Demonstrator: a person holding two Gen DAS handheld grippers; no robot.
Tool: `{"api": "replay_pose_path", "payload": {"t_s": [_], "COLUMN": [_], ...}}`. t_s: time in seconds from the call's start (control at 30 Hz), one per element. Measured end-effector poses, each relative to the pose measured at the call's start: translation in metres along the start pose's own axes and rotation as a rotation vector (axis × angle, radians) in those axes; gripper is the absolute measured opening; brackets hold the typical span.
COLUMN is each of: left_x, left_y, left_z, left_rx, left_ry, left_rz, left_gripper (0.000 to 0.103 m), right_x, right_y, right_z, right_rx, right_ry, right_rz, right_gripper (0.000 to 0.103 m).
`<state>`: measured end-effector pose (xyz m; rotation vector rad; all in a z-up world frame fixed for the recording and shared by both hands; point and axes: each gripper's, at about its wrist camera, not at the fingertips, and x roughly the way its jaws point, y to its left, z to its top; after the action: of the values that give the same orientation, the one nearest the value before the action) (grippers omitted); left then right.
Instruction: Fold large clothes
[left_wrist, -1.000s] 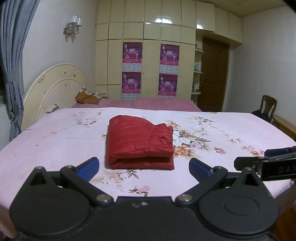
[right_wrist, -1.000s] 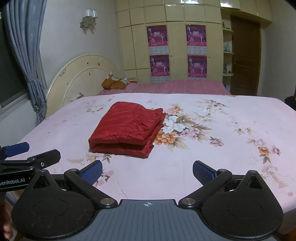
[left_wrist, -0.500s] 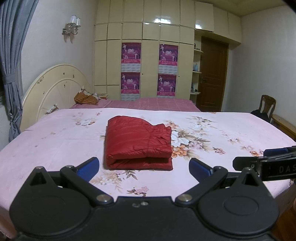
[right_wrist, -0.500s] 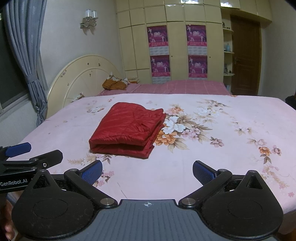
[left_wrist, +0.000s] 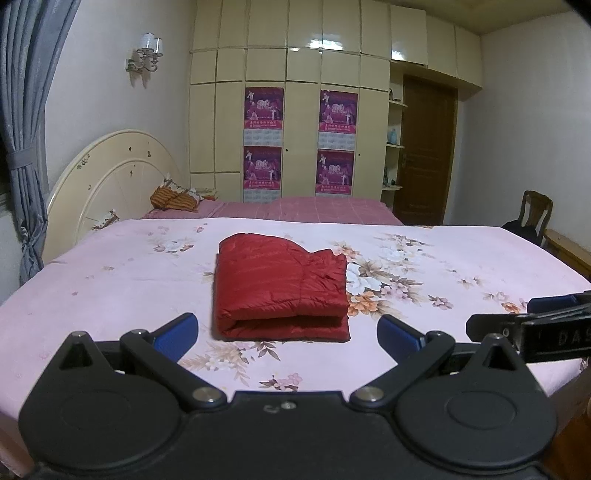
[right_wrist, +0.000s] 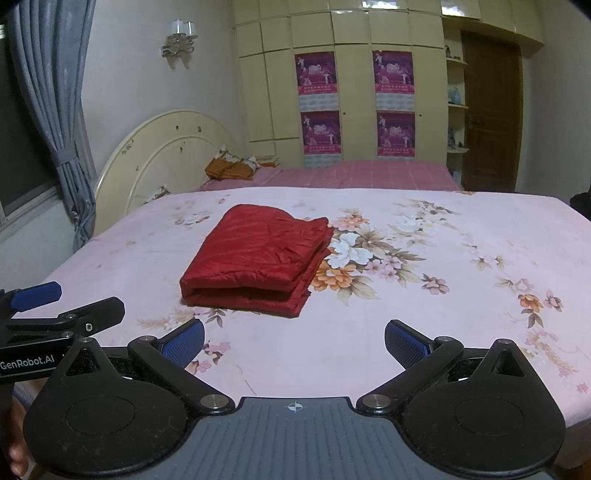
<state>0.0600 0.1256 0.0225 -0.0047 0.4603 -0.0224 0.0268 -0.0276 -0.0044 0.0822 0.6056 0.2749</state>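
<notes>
Garment: the red quilted jacket (left_wrist: 280, 286) lies folded into a compact rectangle on the pink floral bedsheet (left_wrist: 110, 295), a little toward the headboard side of the bed's middle; I judge the folding done or nearly so
Direction from me: the jacket is straight ahead of my left gripper (left_wrist: 288, 332) and ahead and to the left of my right gripper (right_wrist: 295, 343)
Long axis: in the left wrist view the bundle runs away from me toward the far edge of the bed, with the rounded fold edge facing me; in the right wrist view it lies on a diagonal, near corner left, far corner right
Nearer hand: my left one, I judge, since the bundle sits squarely between its fingertips in view while it is off to one side of the right
Left gripper state: spread wide, blue pads (left_wrist: 173, 332) apart, nothing between them, held clear of the cloth
Right gripper state: likewise spread and empty, over bare sheet near the bed's edge
Pose: both held level and low, pointing across the bed, side by side; each shows at the edge of the other's view
Doubt: whether the upper layer sits flush on the lower at the far end I cannot tell from here
Next move: any tidying press would fall to the left hand
</notes>
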Motion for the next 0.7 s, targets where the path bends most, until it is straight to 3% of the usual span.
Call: {"api": "replay_pose_path", "payload": {"t_s": [0.7], "left_x": [-0.0016], "left_y": [-0.0009], "left_z": [0.0001], "left_rx": [0.004], "left_ry": [-0.005], "left_rz": [-0.008], "left_gripper": [0.103], "right_x": [0.0015], "right_y": [-0.0040], "right_z": [0.0014], "right_rx": [-0.004], "right_ry": [-0.004], "right_rz": [0.007], "right_gripper": [0.103]}}
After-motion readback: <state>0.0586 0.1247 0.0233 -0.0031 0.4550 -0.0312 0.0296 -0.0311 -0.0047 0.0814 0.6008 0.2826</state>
